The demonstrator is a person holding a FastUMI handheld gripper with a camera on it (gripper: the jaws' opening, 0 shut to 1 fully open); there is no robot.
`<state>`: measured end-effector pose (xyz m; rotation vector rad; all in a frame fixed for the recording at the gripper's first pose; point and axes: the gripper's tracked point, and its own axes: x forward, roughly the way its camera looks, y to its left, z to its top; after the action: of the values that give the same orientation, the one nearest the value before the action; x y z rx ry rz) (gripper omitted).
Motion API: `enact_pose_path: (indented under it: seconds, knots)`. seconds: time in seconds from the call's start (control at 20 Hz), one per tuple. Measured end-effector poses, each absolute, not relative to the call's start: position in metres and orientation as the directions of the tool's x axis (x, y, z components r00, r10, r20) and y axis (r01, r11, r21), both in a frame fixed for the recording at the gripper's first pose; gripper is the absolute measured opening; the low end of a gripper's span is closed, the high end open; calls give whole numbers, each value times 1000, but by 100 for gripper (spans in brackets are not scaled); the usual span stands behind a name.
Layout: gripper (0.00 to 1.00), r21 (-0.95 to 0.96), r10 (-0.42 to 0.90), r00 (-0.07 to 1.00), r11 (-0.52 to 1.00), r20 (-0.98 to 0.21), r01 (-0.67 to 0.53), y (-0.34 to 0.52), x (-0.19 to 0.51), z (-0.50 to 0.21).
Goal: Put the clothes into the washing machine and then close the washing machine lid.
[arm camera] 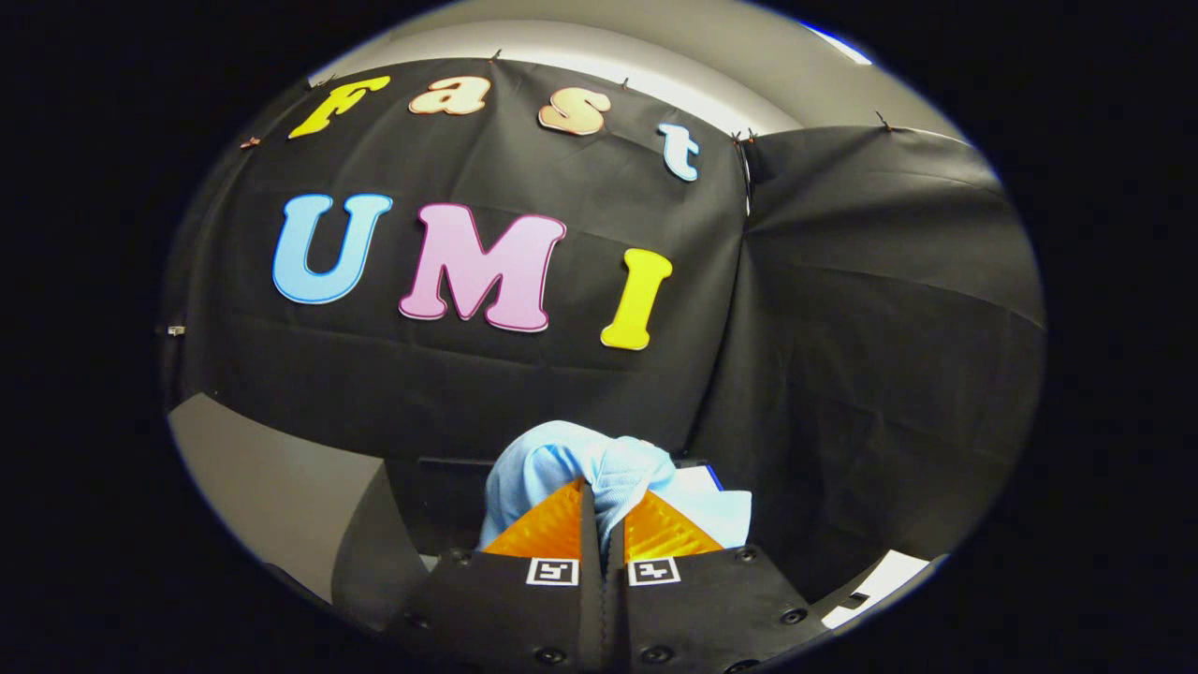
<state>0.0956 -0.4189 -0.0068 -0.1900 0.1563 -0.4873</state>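
bunching in soft crumpled folds, a light blue cloth sits pinched between the fingers of the gripper, which are almost together and press it from both sides. beyond it hangs the black booth wall.

Down in the lower left of the frame, left of the fingers, a bare grey surface runs up to the foot of the black cloth wall; whether it is floor or tabletop I cannot tell. A dark sheet lies over its near edge, and a white flat edge shows in the lower right. The light blue garment rests on none of this, being pinched between the closed fingers of the gripper at bottom centre.
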Motion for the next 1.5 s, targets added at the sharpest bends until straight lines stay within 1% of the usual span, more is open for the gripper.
enact_pose_path:
  seconds: [0.15, 0.45, 0.75, 0.95, 1.25, 1.4, 1.5]
  knots:
    - [5, -221, -500, 851, 859, -162, 462, -434, 99, -41]
    - [5, -179, -448, 852, 893, -270, 413, -442, 113, -108]
    - [5, -187, -438, 808, 899, -395, 396, -452, 112, -185]
    - [5, -203, -425, 748, 904, -509, 375, -464, 113, -241]
    - [5, -196, -383, 632, 917, -674, 347, -466, 92, -325]
    - [5, -196, -385, 607, 914, -695, 355, -467, 86, -339]
    - [5, -228, -411, 585, 904, -699, 363, -474, 83, -341]
